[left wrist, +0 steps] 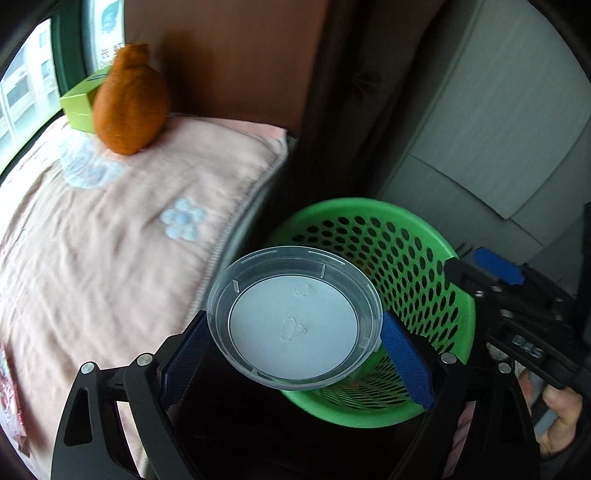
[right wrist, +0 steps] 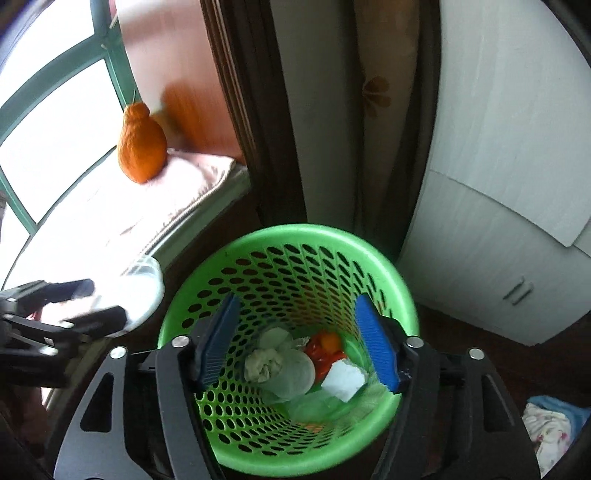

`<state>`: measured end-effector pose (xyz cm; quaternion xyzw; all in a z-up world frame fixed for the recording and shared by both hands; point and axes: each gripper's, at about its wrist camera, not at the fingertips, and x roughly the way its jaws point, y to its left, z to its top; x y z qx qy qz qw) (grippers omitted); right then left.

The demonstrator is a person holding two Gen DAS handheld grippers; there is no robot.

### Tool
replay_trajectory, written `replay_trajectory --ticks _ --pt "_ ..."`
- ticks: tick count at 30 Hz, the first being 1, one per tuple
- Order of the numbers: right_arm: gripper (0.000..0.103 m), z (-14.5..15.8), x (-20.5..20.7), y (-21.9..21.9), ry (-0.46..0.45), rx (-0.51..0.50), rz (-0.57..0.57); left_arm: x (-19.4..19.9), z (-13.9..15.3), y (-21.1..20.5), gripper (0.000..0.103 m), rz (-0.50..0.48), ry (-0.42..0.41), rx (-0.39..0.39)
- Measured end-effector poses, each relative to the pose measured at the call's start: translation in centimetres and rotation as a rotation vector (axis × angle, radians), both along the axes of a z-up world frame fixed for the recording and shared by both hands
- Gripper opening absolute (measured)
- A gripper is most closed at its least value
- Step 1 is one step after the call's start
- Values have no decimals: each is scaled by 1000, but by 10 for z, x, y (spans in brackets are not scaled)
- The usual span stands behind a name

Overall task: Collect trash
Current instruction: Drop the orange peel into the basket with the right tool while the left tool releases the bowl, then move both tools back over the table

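At the far left of the left wrist view, a window shows a poster (left wrist: 107,29) with a few characters, too blurred to read. Beside it a small yellow-green box (left wrist: 78,105) stands on the bed, touching an orange knitted pouch (left wrist: 129,99). The pink blanket (left wrist: 110,236) with pale blue flowers covers the bed up to its stitched edge, and a dark gap separates this edge from the green perforated trash basket (left wrist: 417,243).

The left claw (left wrist: 293,341) grips a clear round plastic lid (left wrist: 293,317) by its rim, both blue pads pressing on it. The lid has small embossed marks in the middle, not legible. It hangs partly over the near left rim of the basket.

The right claw (right wrist: 295,343) is open over the basket mouth with nothing between its pads. Below it, in the basket, lie crumpled paper (right wrist: 264,365), a red wrapper (right wrist: 325,354) and a white piece (right wrist: 345,380). The basket stands close to a white cabinet (right wrist: 498,221) on the right; a dark curtain hangs behind it.
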<state>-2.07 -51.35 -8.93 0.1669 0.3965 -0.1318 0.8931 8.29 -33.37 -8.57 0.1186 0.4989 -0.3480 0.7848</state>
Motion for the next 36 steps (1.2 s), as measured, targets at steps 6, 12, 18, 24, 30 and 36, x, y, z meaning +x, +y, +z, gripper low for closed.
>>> replay_trajectory --ticks 6,12,18,24,30,36 --pt "72 2 -15 -2 -19 25 -19 -7 -13 -19 88 -28 27 20" --pt "72 0 -24 -6 -21 53 -40 -13 -18 -27 89 -52 28 27" --pt "72 1 -29 -3 -29 65 -43 -14 -16 -24 93 -48 28 6" --pt "72 10 -27 11 -51 68 -7 -15 -2 -3 93 -18 -8 -10" --pt "75 23 -15 33 -80 66 52 -12 20 39 93 55 -67 -24" --pt "78 29 6 64 -93 72 132 -1 38 90 93 158 -105 -34"
